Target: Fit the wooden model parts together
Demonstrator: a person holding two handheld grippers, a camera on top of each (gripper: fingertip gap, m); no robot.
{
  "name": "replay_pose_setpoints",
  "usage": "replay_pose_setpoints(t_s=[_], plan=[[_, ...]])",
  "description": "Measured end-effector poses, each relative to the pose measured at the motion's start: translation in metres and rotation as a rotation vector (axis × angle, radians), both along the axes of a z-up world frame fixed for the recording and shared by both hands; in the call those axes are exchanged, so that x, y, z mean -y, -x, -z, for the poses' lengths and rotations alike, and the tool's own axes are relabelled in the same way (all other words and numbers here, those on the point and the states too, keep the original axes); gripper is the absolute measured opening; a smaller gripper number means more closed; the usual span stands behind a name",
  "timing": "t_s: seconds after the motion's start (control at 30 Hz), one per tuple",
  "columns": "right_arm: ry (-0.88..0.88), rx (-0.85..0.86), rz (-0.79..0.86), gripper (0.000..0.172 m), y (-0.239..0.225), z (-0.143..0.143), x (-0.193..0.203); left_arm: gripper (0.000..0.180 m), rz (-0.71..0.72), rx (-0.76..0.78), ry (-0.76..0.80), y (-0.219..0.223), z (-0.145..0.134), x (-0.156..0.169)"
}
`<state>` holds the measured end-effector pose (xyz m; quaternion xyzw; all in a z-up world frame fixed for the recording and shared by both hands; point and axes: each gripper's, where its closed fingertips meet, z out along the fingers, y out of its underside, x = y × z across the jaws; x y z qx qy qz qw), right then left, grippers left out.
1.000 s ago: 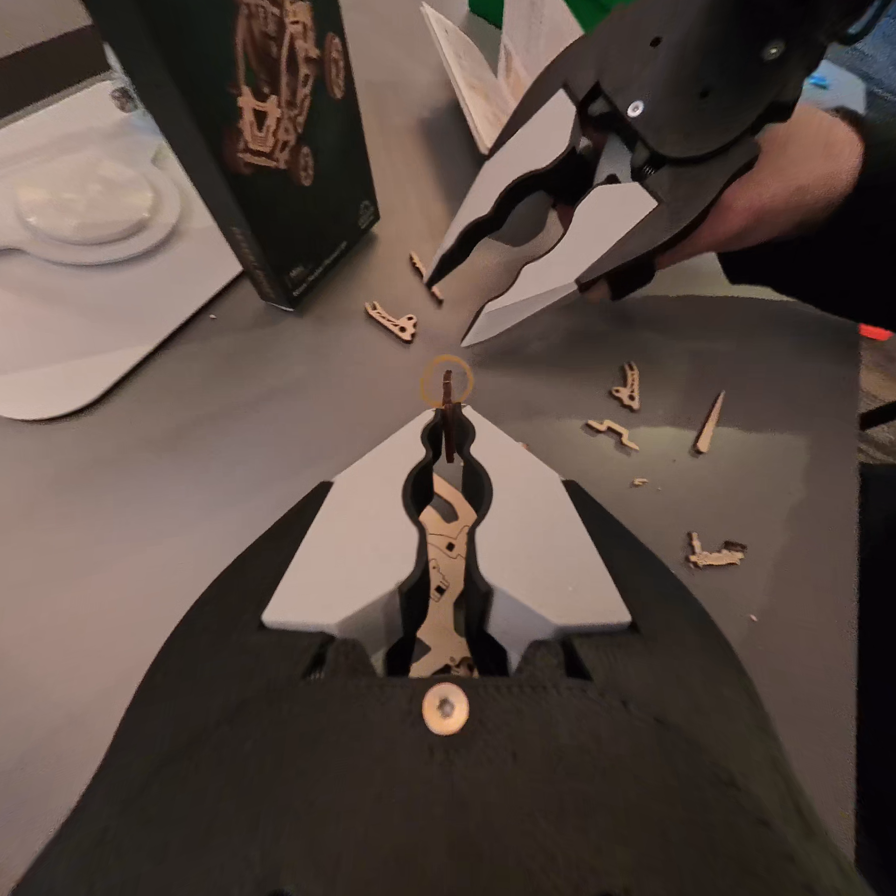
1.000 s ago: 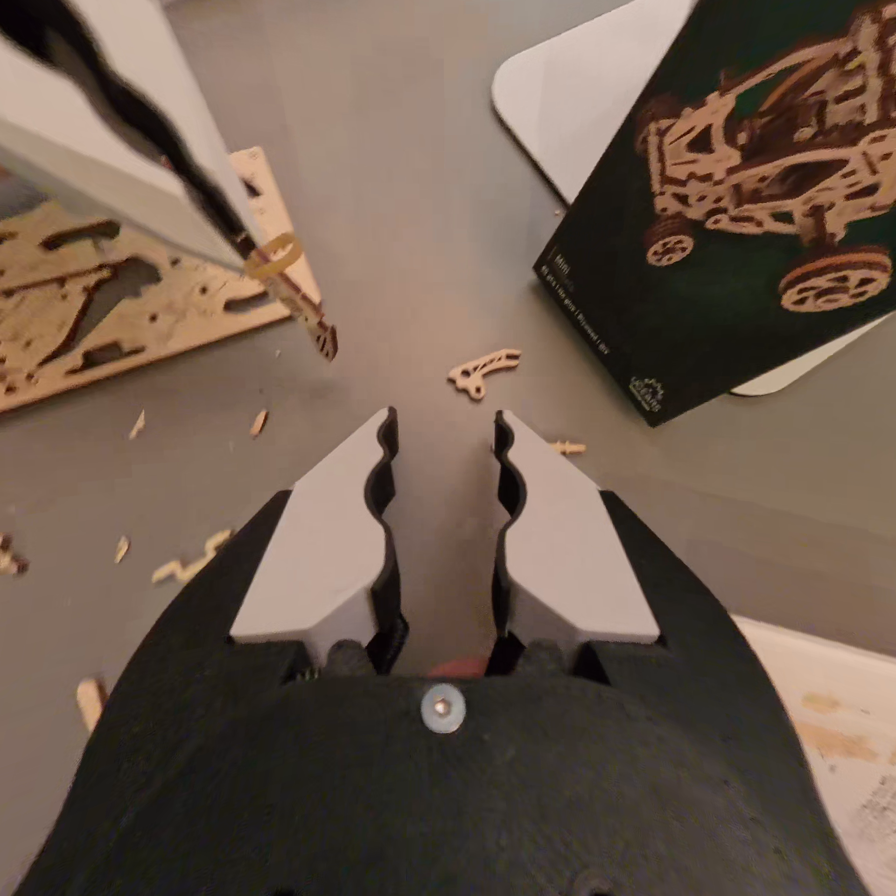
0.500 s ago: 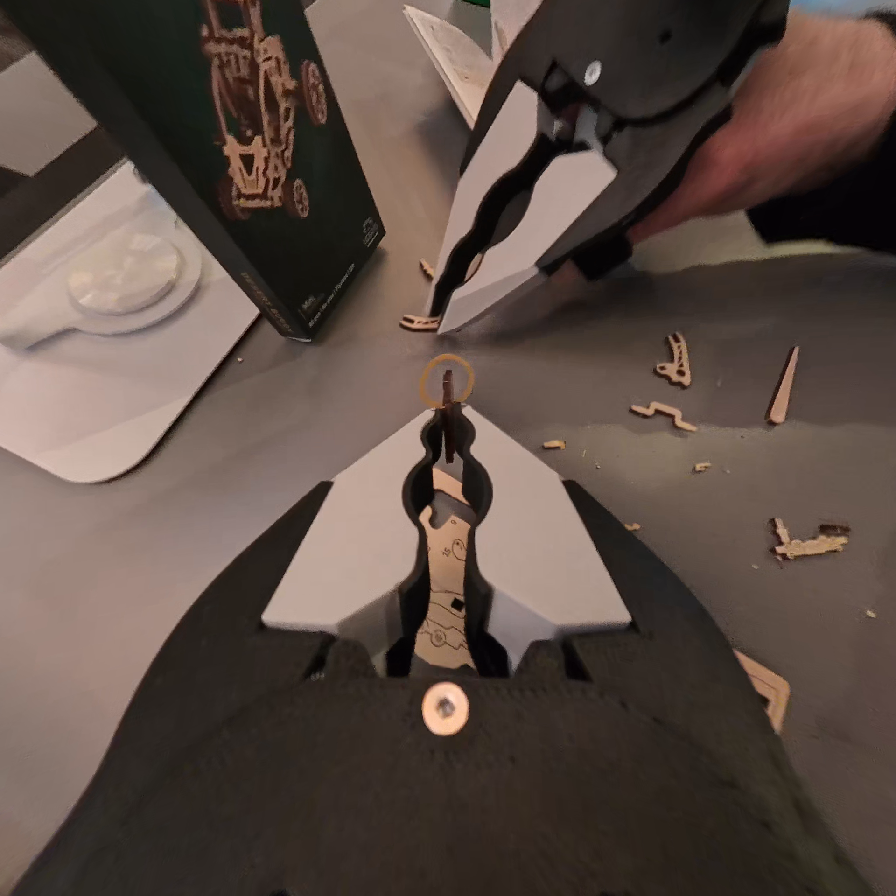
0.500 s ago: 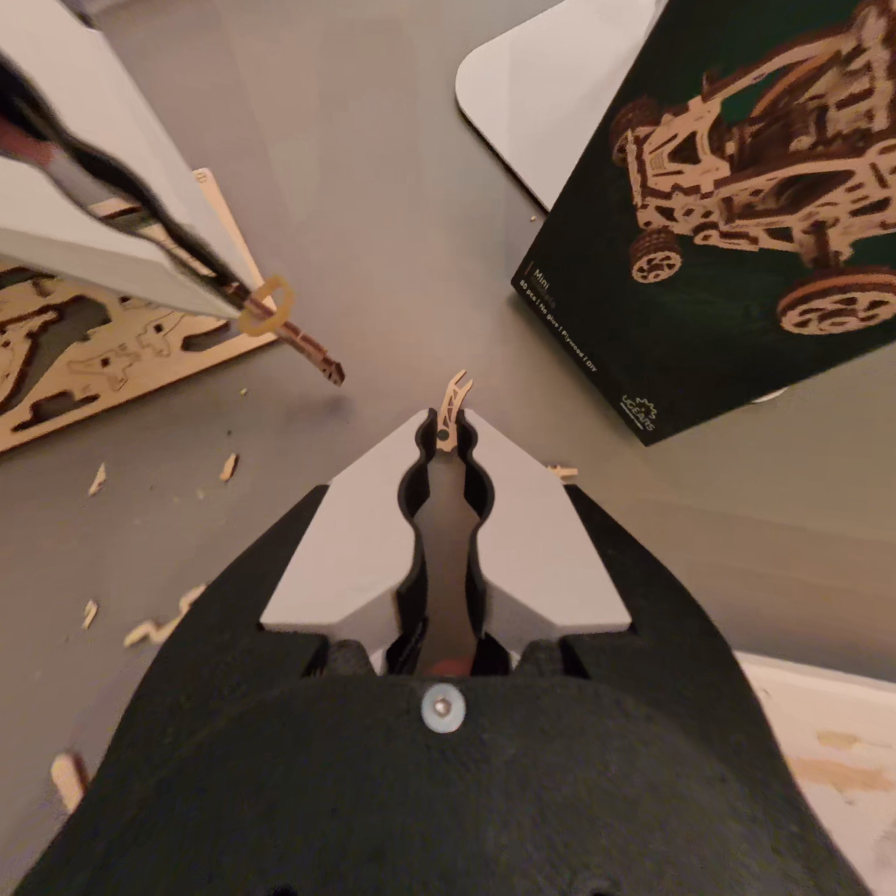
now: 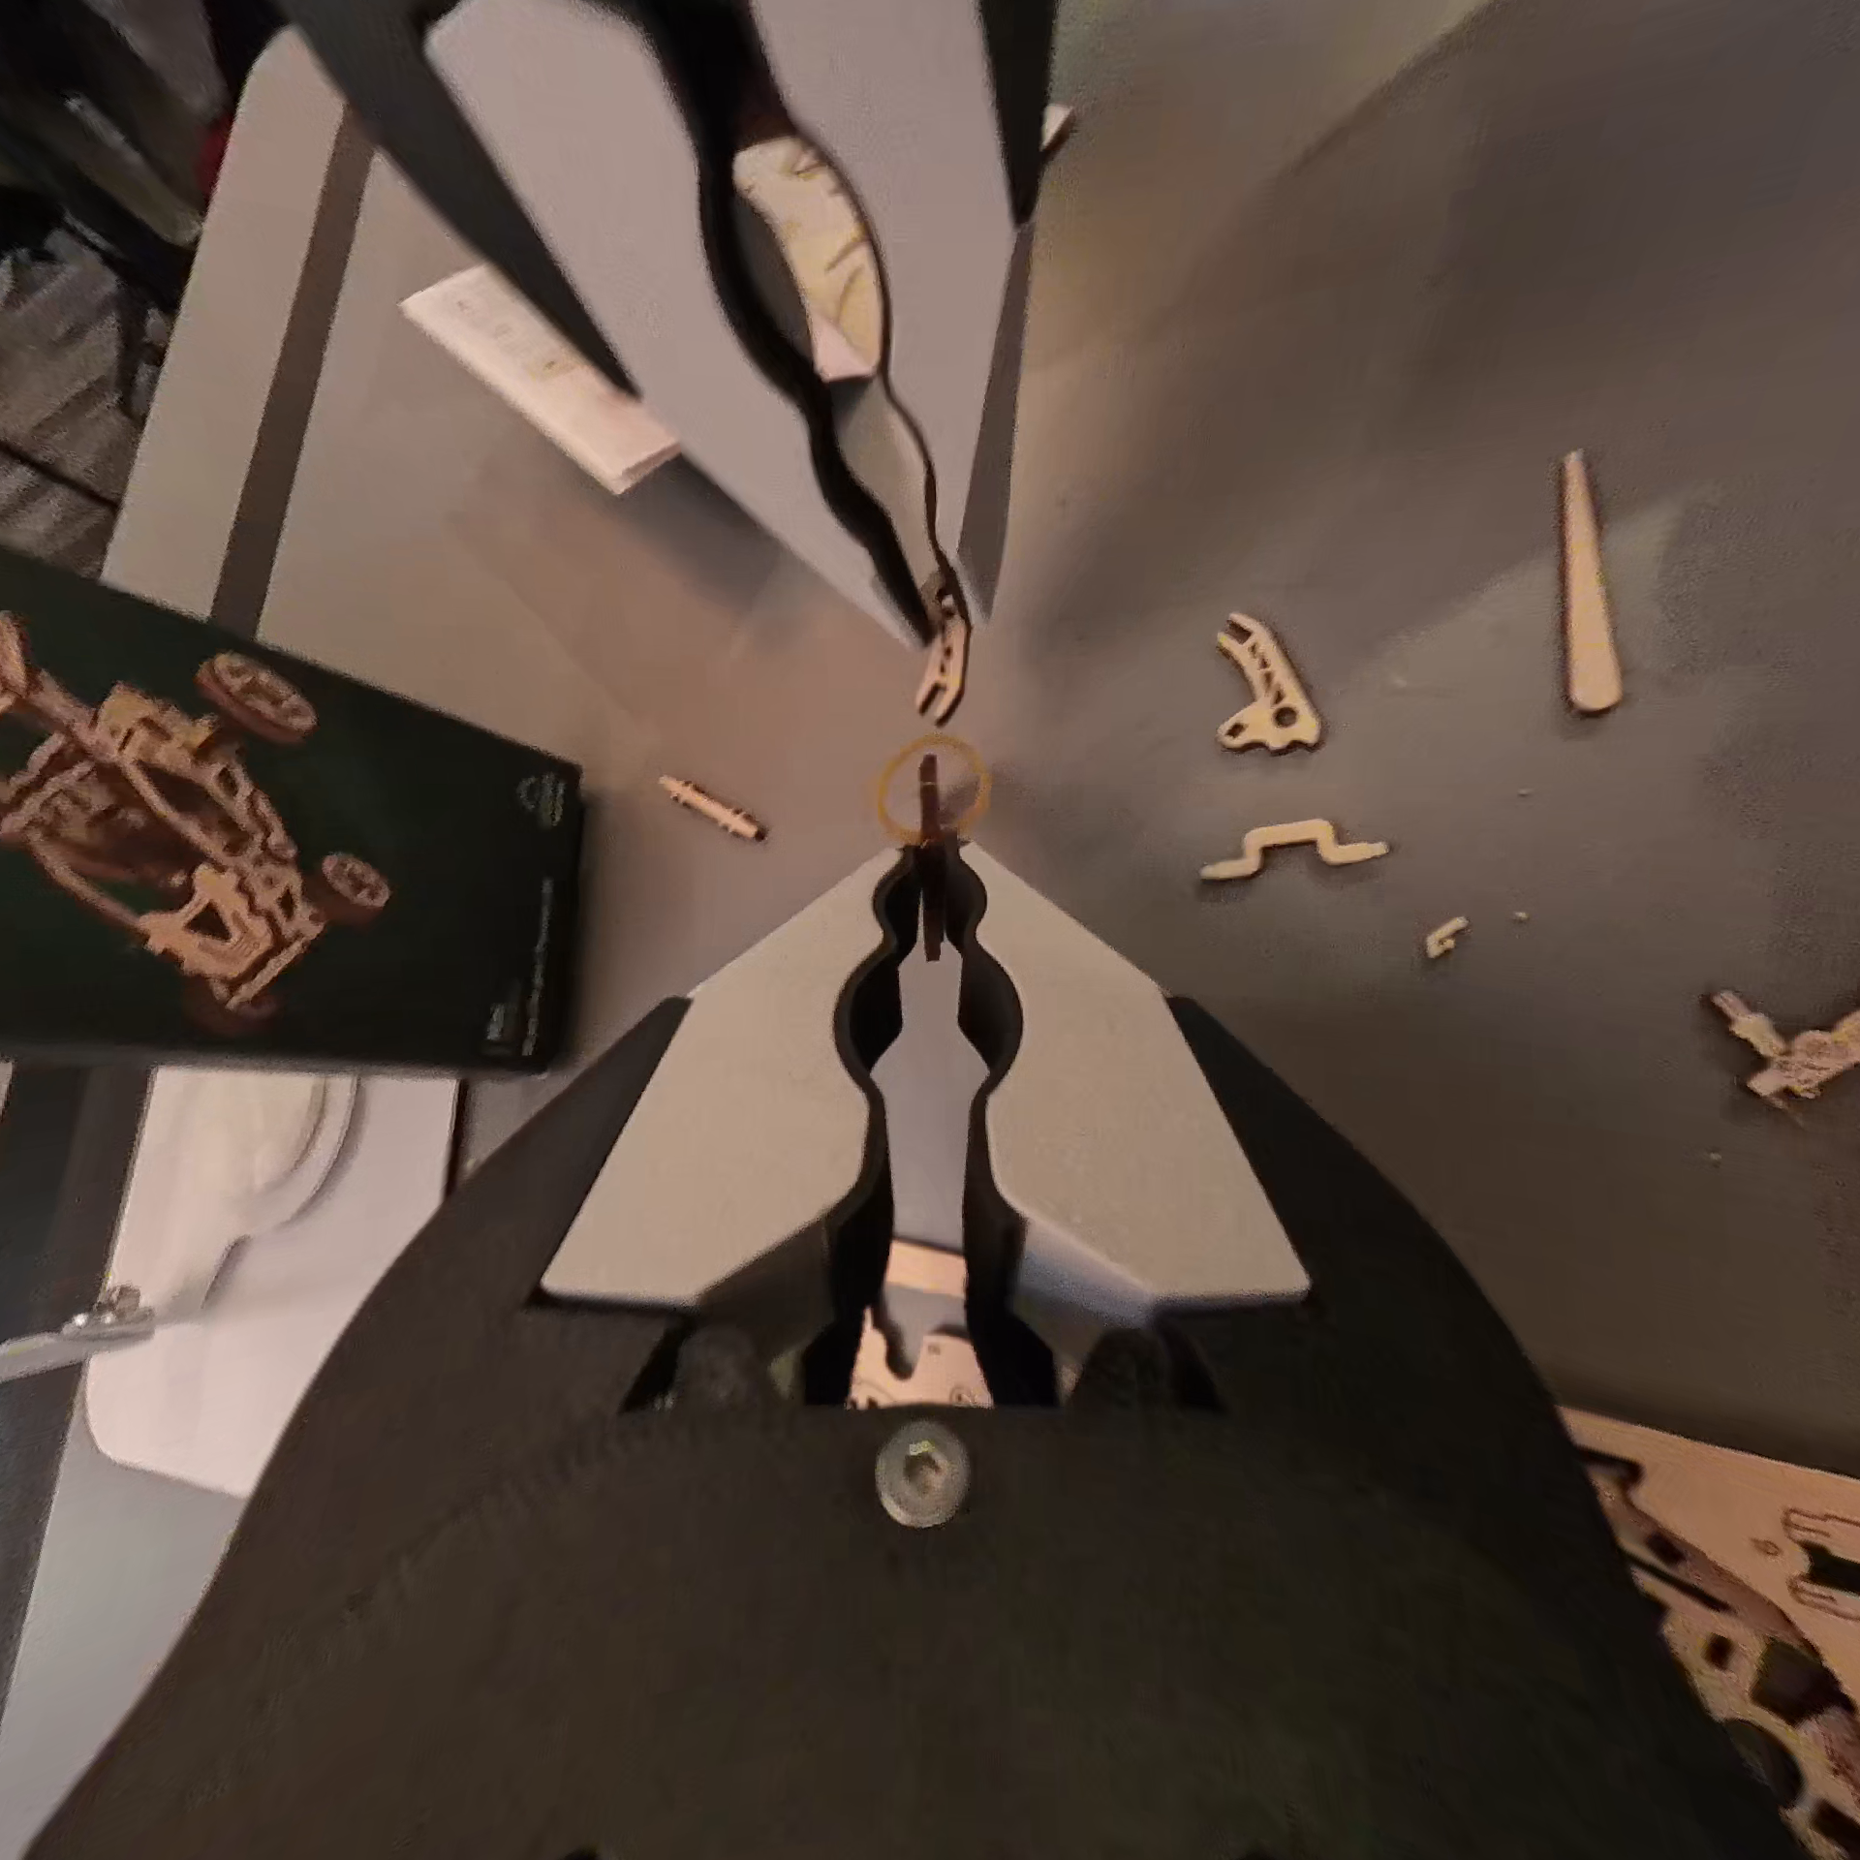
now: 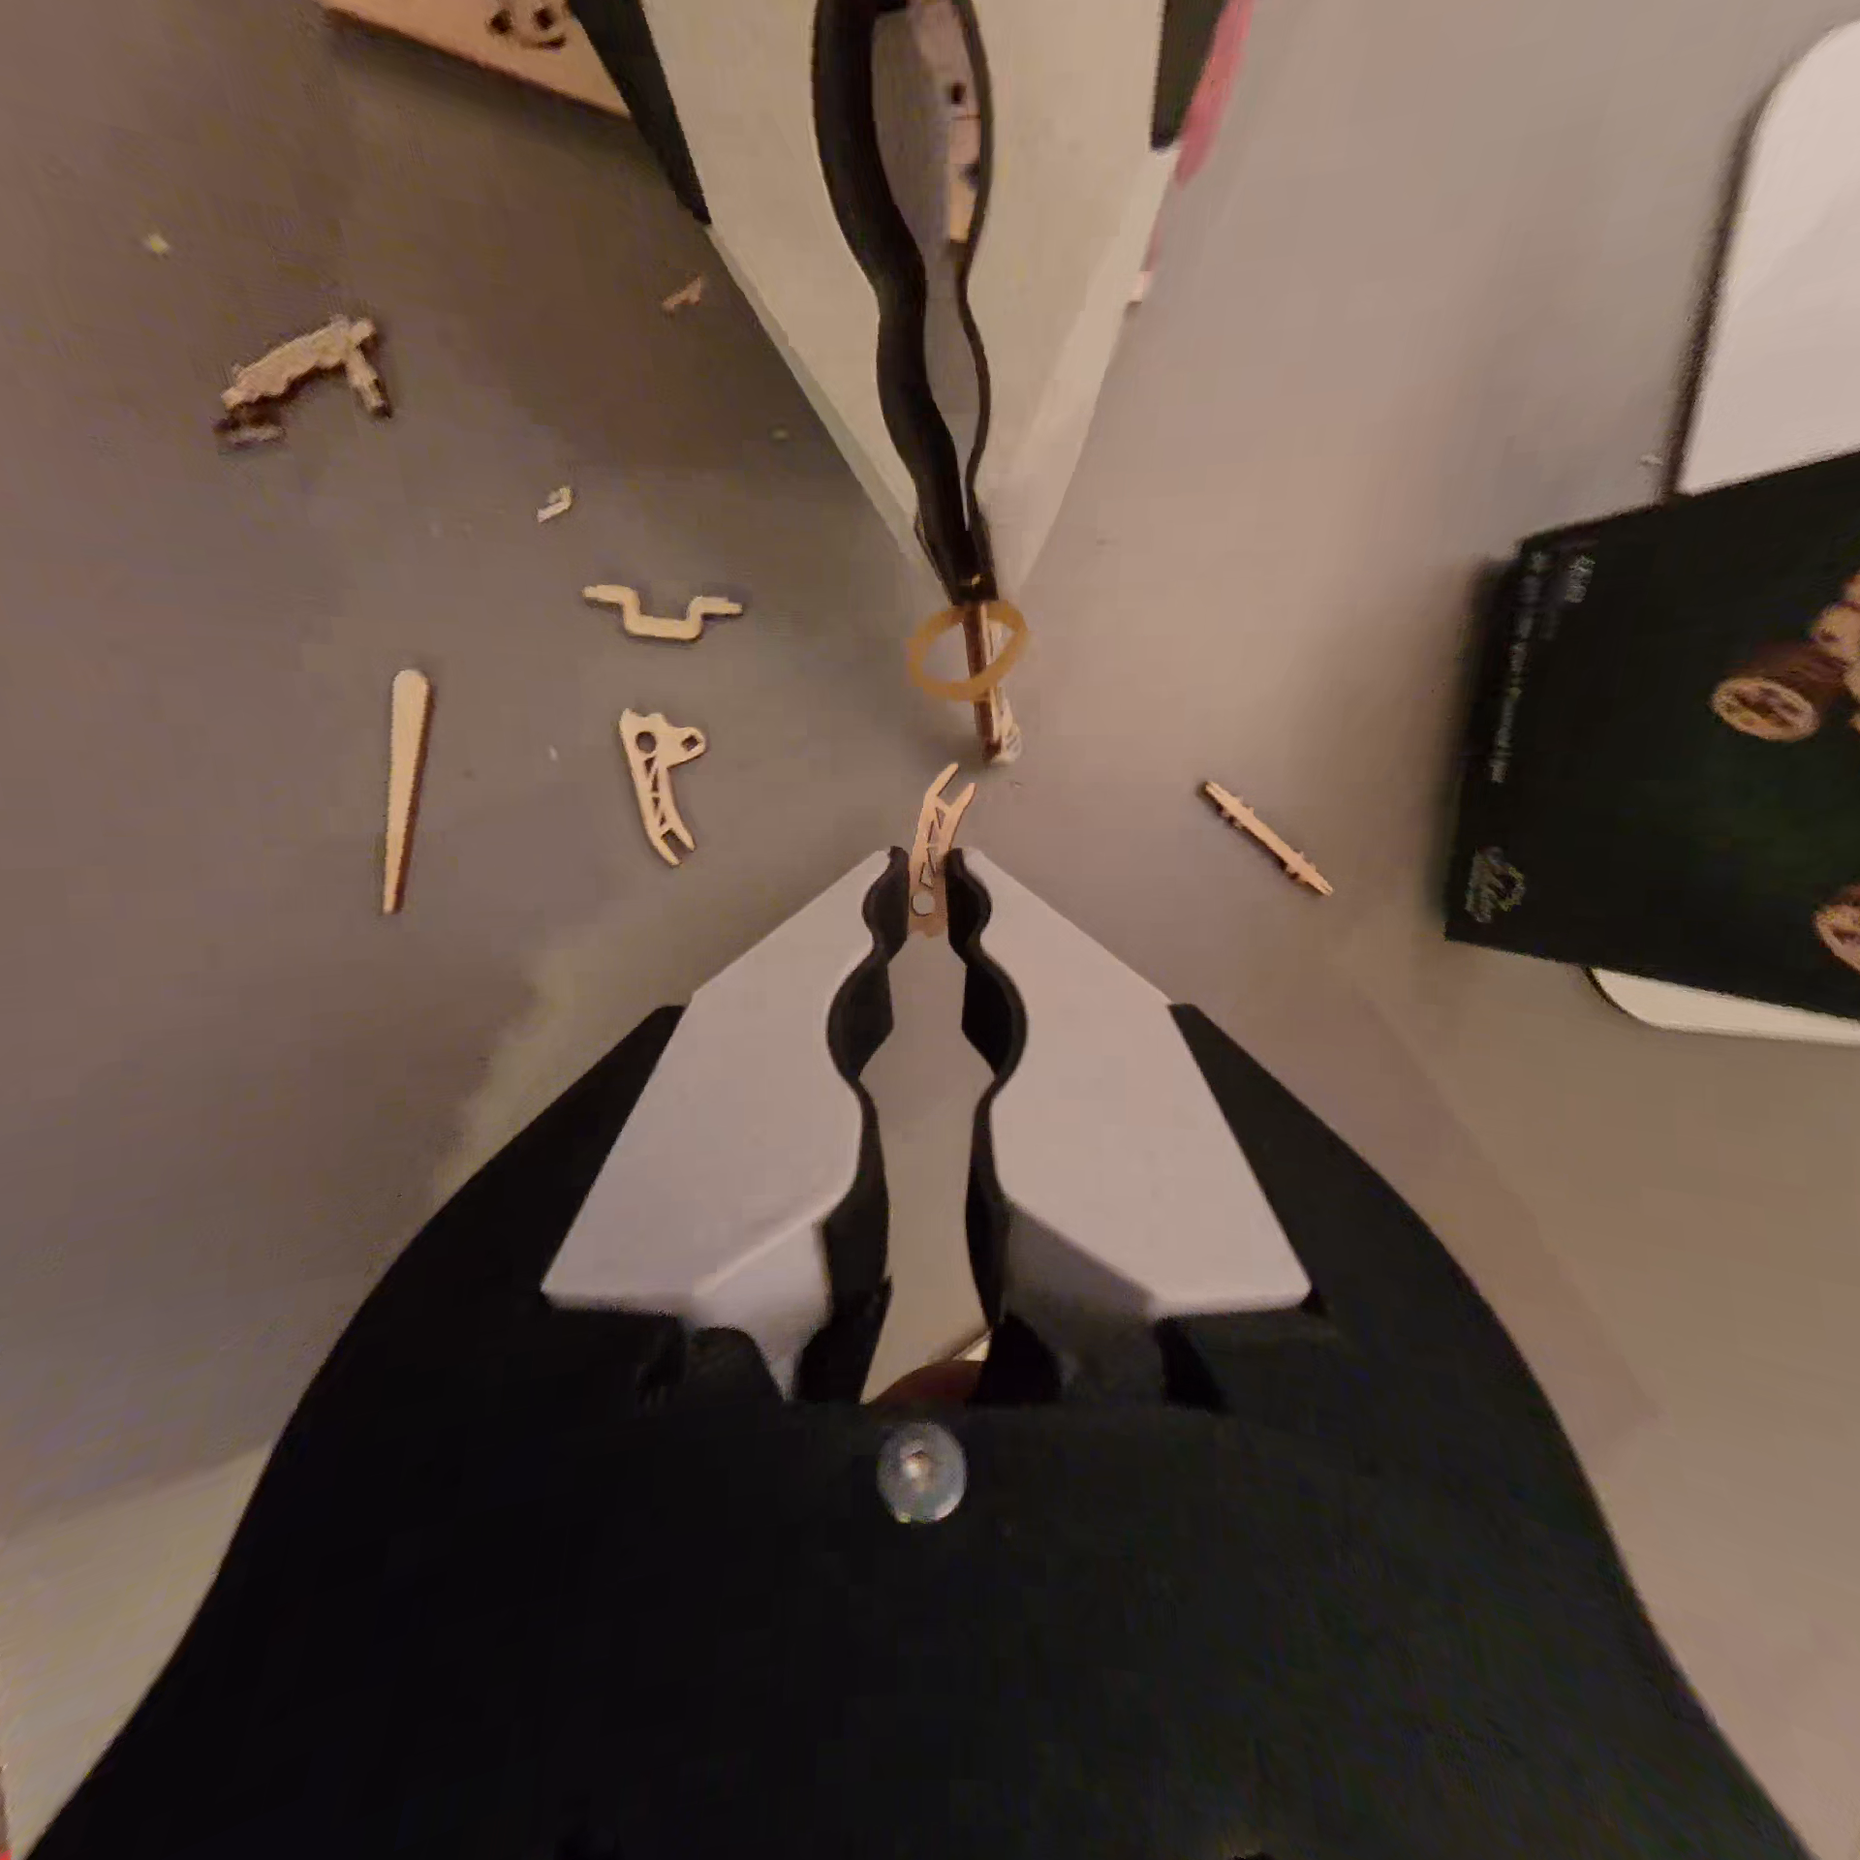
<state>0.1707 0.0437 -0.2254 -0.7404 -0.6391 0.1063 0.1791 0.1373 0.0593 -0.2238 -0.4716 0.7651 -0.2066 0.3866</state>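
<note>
My left gripper [image 5: 928, 854] is shut on a thin dark wooden part [image 5: 932, 886] that carries a small tan rubber ring [image 5: 934, 787] near its tip. The same part [image 6: 988, 694] and ring [image 6: 966, 650] show in the right wrist view, held by the left gripper coming in from the top. My right gripper [image 6: 924, 856] is shut on a small forked wooden part [image 6: 936, 843]. In the left wrist view that forked part [image 5: 944, 664] hangs from the right gripper just above the ring. The two parts face each other tip to tip, a short way apart, above the grey table [image 5: 1308, 302].
Loose wooden pieces lie on the table: a curved bracket [image 5: 1266, 694], a zigzag strip [image 5: 1293, 847], a tapered stick [image 5: 1585, 594], a small pin [image 5: 713, 807]. The dark model box [image 5: 272, 886] lies at the left. A cut-out plywood sheet [image 5: 1761, 1631] lies at the bottom right. My right fingertips sit around 4 cm from my left ones. Between my right fingertips and the curved bracket [image 5: 1266, 694] there is roughly 6 cm. Look for it in the right wrist view [image 6: 659, 776] too.
The right gripper closed on the forked piece on the table, lifted it and swung round to face the left gripper. The left gripper kept its hold on the ringed part and tilted downward.
</note>
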Motion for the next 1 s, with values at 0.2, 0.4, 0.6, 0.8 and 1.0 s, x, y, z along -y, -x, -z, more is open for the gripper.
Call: replay_pose_setpoints(t_s=[0.2,0.4,0.6,0.8,1.0], plan=[[0.036,0.106,-0.125,0.005,-0.007,0.007,-0.005,0.001,0.027,-0.037,0.020,-0.004,0.002,-0.002],[0.054,0.205,-0.226,0.004,-0.006,0.009,-0.007,0.001,0.027,-0.055,0.058,-0.004,0.006,-0.007],[0.063,0.263,-0.265,0.005,-0.007,0.005,-0.013,0.001,0.026,-0.051,0.063,-0.005,0.006,-0.008],[0.074,0.341,-0.300,0.004,-0.009,0.006,-0.016,0.001,0.027,-0.049,0.048,-0.007,0.004,-0.010],[0.079,0.377,-0.335,0.004,-0.010,0.004,-0.018,0.001,0.036,-0.025,0.047,-0.008,-0.001,-0.010]])
